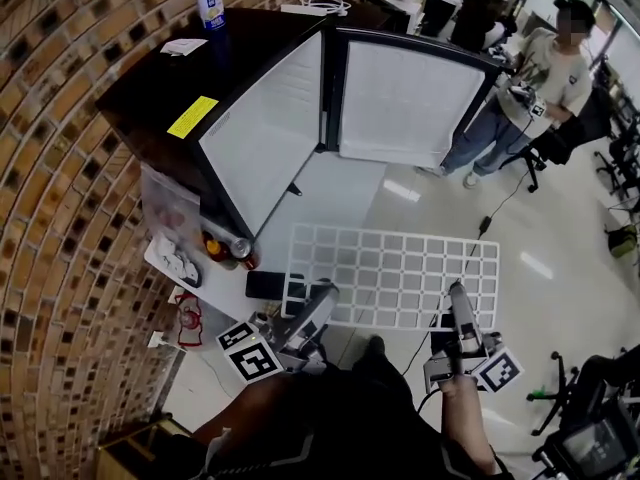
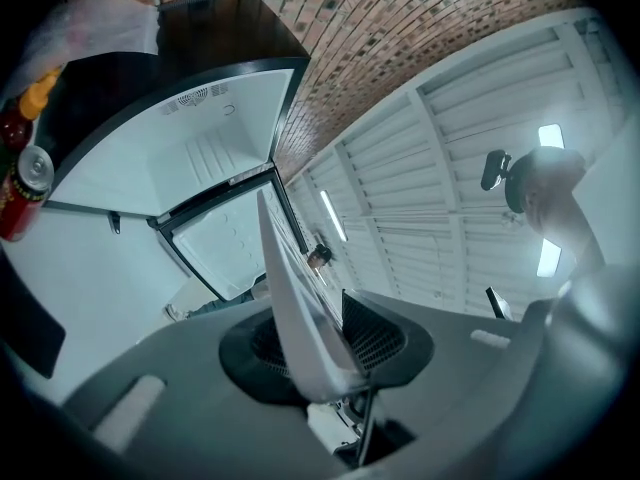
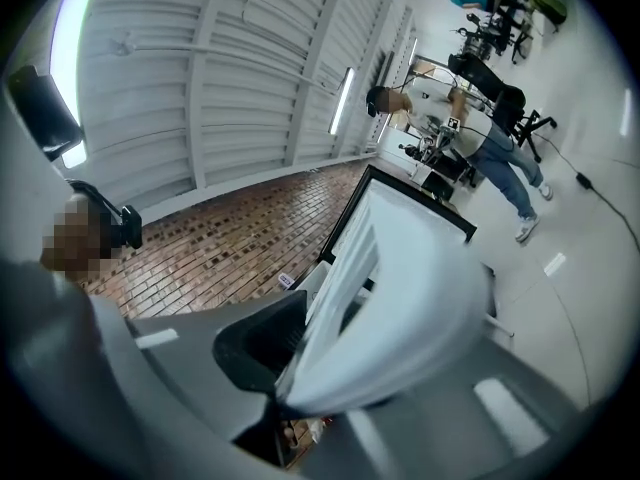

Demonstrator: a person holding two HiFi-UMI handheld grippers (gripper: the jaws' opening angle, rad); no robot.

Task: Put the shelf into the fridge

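Observation:
A white wire shelf (image 1: 390, 273) hangs level in front of the open black fridge (image 1: 165, 98), whose white inside (image 1: 268, 143) faces it. My left gripper (image 1: 318, 306) is shut on the shelf's near left edge. My right gripper (image 1: 458, 303) is shut on the near right edge. In the left gripper view the shelf (image 2: 285, 278) runs edge-on out of the left gripper (image 2: 315, 363) toward the fridge's cavity (image 2: 190, 158). The right gripper view shows the blurred shelf (image 3: 400, 288) between the jaws of the right gripper (image 3: 305, 363).
The fridge door (image 1: 410, 103) stands swung open at the right of the cavity. A red can (image 1: 238, 249) and bottles sit low at the left of the fridge. A brick wall (image 1: 60, 218) runs along the left. A person (image 1: 525, 93) stands beyond the door; a cable (image 1: 478, 238) crosses the floor.

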